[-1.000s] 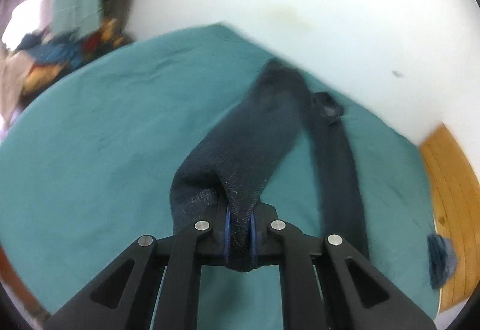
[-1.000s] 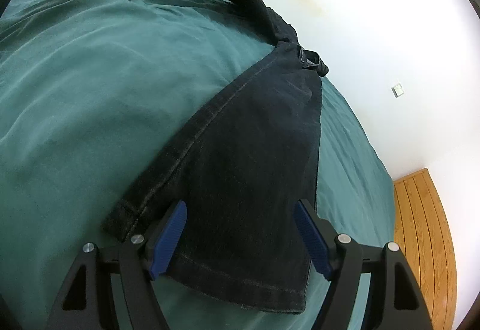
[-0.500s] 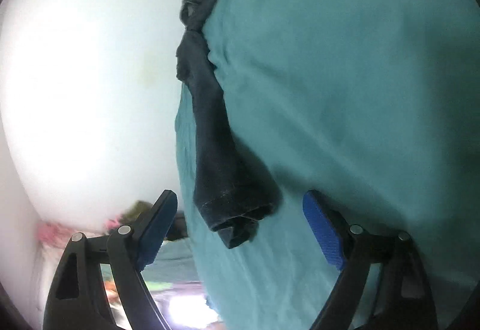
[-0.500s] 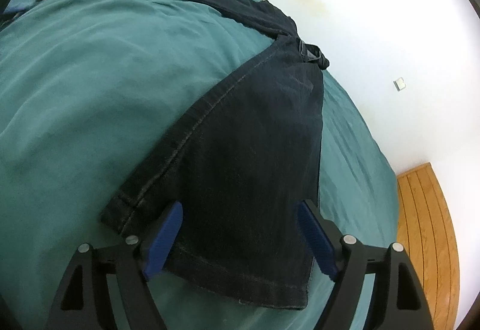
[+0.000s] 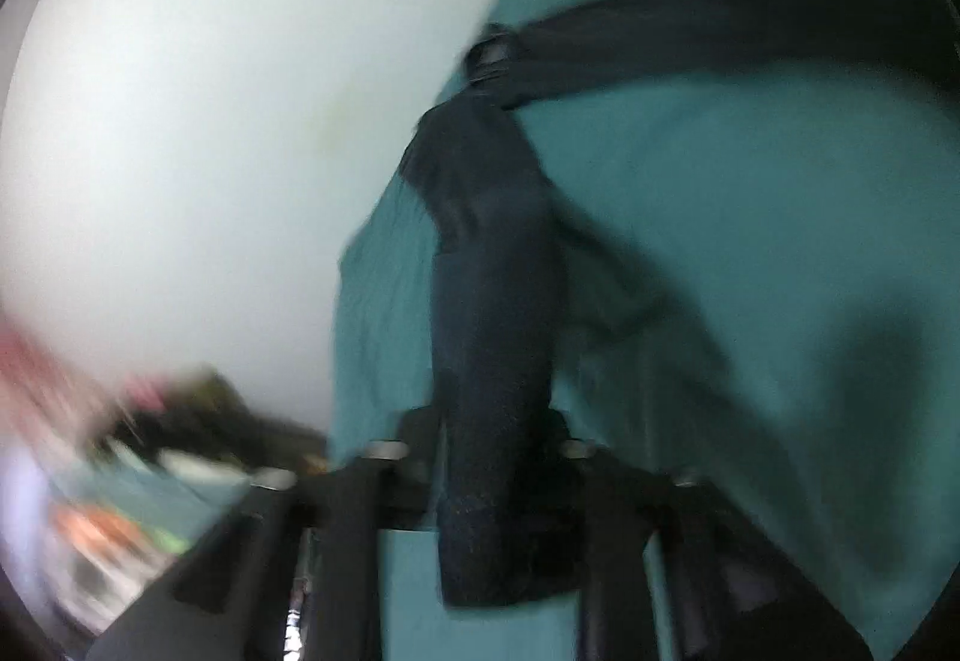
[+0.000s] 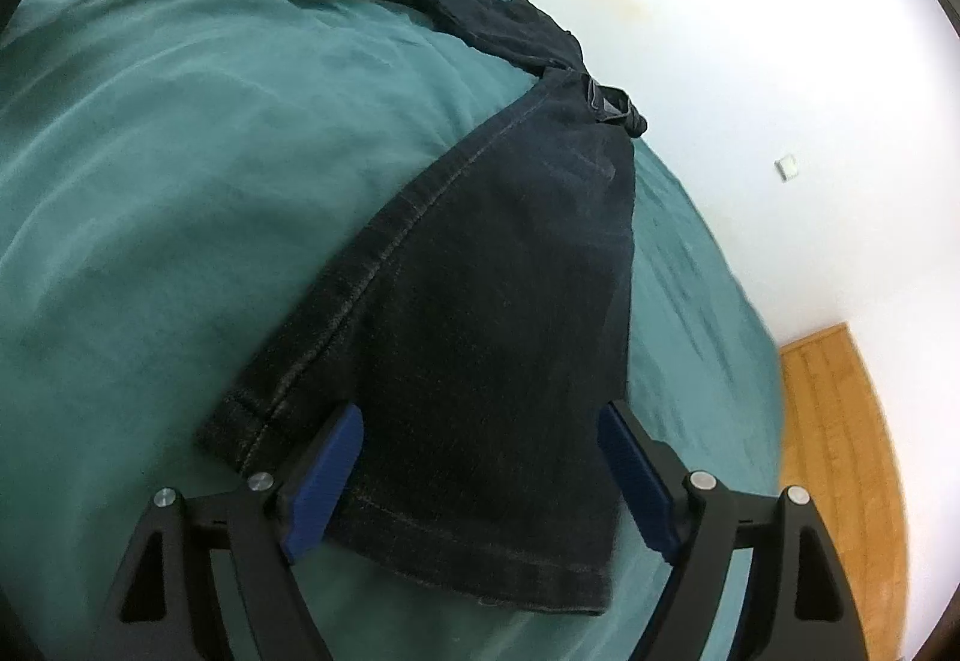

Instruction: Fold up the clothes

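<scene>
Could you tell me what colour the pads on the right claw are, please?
Blue pads, clearest in the right wrist view.

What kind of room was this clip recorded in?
Most likely a bedroom: dark jeans lie on what looks like a bed with a teal cover, against a white wall, with a wooden floor beside it.

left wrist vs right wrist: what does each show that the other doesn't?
Left wrist only: the left gripper shut on a jeans leg, and a blurred clothes pile at lower left.

Right wrist only: the right gripper open, its blue pads on either side of the other leg's hem, which lies flat; a wooden floor; a small wall plate.

Both: the dark jeans, the teal bedcover and the white wall. The left wrist view is motion-blurred; the right is sharp.
</scene>
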